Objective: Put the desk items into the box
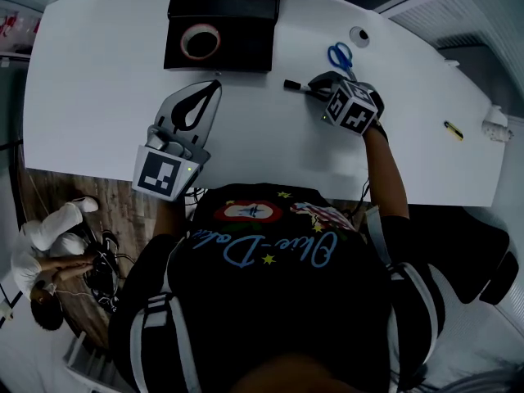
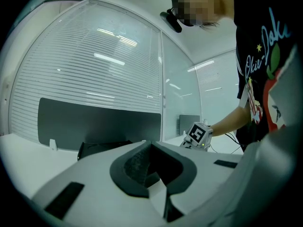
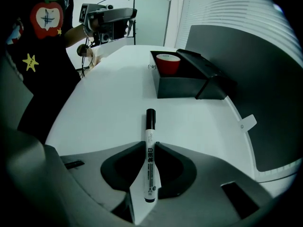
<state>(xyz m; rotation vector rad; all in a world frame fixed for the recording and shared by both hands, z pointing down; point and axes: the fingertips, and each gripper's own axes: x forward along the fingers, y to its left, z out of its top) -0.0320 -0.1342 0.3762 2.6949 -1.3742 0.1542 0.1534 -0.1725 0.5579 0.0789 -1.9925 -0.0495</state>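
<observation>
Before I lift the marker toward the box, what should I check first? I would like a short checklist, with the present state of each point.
1. Grip: the white marker with a black cap sits between the fingers of the right gripper, and both touch it: ok.
2. The black box is open: ok.
3. Free room in the box beside the red tape roll: ok.
4. The white table between marker and box is bare: ok.
5. The left gripper holds nothing, fingers together: ok.
</observation>
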